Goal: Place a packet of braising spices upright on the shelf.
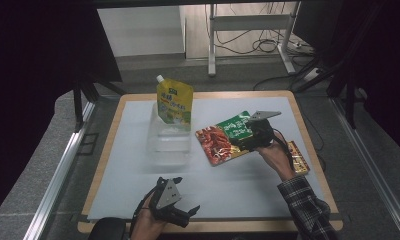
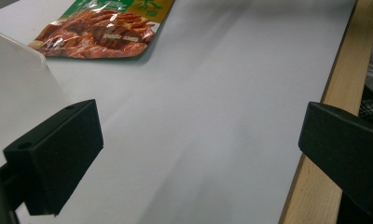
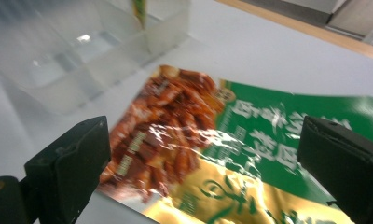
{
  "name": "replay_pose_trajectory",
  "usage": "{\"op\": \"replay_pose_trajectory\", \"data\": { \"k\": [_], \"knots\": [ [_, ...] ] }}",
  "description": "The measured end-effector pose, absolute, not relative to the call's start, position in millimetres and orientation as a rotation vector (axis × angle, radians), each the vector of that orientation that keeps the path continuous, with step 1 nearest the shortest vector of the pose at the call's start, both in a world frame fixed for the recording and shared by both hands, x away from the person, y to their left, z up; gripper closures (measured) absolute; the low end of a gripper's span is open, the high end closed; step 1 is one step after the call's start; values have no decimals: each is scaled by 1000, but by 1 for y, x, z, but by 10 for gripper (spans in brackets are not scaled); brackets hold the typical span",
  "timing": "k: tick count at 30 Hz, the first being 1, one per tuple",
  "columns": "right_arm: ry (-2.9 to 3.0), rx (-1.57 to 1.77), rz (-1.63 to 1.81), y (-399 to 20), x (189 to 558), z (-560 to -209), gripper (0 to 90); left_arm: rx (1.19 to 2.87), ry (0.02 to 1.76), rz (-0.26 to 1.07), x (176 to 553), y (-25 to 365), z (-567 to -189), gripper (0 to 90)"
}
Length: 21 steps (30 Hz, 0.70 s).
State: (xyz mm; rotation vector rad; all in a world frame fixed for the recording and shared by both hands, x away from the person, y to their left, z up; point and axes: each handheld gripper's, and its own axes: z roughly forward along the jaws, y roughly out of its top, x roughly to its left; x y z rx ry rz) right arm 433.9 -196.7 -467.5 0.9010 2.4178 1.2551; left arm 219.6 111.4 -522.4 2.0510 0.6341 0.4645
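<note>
Right gripper: jaws wide apart, empty, straddling snack packet directly ahead. Packet likely light, floppy, slick foil; pinch flat sealed edge.

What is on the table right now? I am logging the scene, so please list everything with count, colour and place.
Flat foil snack packet: 1, green, red and gold, right of centre, under the right gripper.
Yellow spouted pouch: 1, yellow-green, standing in the box's far end.
Clear plastic box: 1, transparent, centre-left.
Small gold-red packet: 1, right edge.
Pale sheet: 1, on the wooden table.
Left gripper: 1, black, open, near edge.
Right gripper: 1, black, open, over the snack packet.
</note>
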Motion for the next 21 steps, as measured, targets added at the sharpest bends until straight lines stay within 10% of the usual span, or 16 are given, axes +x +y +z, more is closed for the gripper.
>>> {"op": "replay_pose_trajectory", "data": {
  "k": [21],
  "knots": [
    [2374, 1089, 1026, -240, 457, -501, 29, 2065, 626, 466, 220, 112, -523, 0]
  ]
}}
